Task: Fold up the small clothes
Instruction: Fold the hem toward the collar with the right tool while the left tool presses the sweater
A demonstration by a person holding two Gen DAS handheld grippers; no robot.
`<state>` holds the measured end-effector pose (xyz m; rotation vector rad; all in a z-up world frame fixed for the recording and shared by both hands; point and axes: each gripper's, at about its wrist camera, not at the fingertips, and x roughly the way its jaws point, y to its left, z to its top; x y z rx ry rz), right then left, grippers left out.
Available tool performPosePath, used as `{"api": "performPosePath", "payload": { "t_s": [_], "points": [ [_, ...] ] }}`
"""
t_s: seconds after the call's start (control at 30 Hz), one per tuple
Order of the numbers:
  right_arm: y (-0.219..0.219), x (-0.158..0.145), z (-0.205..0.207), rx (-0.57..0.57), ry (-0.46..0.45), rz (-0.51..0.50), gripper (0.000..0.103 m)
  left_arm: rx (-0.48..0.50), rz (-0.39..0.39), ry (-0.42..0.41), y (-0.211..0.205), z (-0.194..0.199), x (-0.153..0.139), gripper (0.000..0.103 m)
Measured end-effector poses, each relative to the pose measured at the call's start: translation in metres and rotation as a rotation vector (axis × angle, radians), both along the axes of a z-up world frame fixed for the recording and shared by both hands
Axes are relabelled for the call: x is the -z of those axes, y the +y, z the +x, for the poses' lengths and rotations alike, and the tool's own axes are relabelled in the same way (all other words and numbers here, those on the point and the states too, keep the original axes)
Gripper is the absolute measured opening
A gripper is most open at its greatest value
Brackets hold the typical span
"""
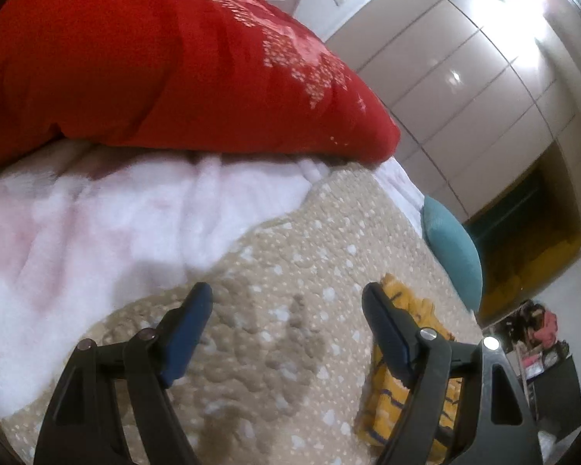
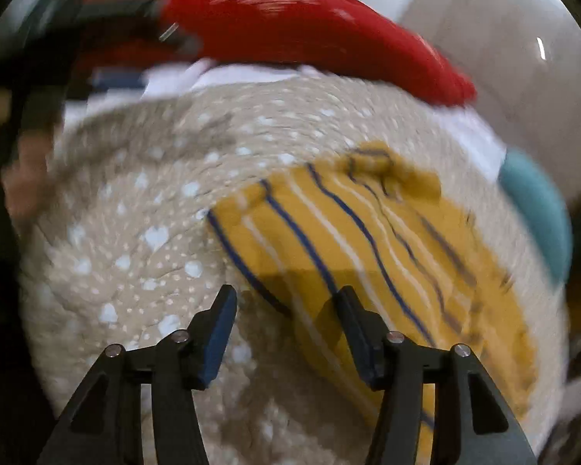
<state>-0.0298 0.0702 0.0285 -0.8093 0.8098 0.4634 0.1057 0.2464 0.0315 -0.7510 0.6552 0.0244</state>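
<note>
The yellow striped garment [image 2: 368, 232] lies flat on the bed [image 2: 135, 232] just ahead and right of the right gripper [image 2: 286, 306], fingers open and empty, its stripes running away from them, while the open, empty left gripper [image 1: 286, 302] has it off to its right.

No readable text, label or number shows anywhere; the right wrist view may be too blurred to tell.
</note>
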Motion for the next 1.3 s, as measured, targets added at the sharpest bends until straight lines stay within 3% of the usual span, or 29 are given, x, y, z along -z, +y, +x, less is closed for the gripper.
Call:
{"api": "performPosePath", "payload": {
  "t_s": [0.1,0.17,0.27,0.4,0.5,0.67,0.8,0.93,1.03,1.13,1.3],
  "points": [
    [0.016,0.024,-0.001,-0.036,-0.104,-0.129,0.059,-0.008,-0.023,-0.002,0.007,-0.001,0.001,0.078],
    [0.024,0.028,0.004,-0.048,-0.151,-0.149,0.058,-0.015,-0.034,-0.003,0.01,-0.002,0.002,0.079],
    [0.039,0.028,0.019,-0.016,-0.143,-0.13,0.056,-0.026,-0.037,0.001,0.013,-0.001,0.004,0.079],
    [0.037,0.022,0.039,0.088,-0.076,-0.03,0.022,-0.038,-0.038,0.011,0.016,-0.003,0.007,0.079],
    [0.024,0.002,0.049,0.159,-0.029,0.112,0.013,-0.052,-0.027,0.008,0.017,-0.006,0.006,0.079],
    [-0.062,-0.074,0.058,0.362,-0.031,0.491,0.011,-0.017,0.041,-0.008,-0.01,-0.006,-0.002,0.079],
    [-0.206,-0.108,0.045,0.629,-0.085,0.749,0.009,0.088,0.109,-0.027,-0.053,-0.008,-0.01,0.079],
    [-0.331,-0.076,0.002,0.915,-0.113,0.841,0.009,0.253,0.122,-0.032,-0.11,-0.008,-0.013,0.079],
    [-0.38,-0.029,-0.017,1.035,-0.017,0.85,0.009,0.359,0.167,-0.001,-0.155,-0.005,-0.011,0.079],
    [-0.4,-0.007,-0.025,1.024,0.05,0.968,0.009,0.479,0.201,0.039,-0.205,-0.007,-0.01,0.079],
    [-0.389,-0.014,-0.023,0.924,0.035,0.913,0.013,0.682,0.205,0.05,-0.283,-0.011,-0.018,0.079]
  ]
}}
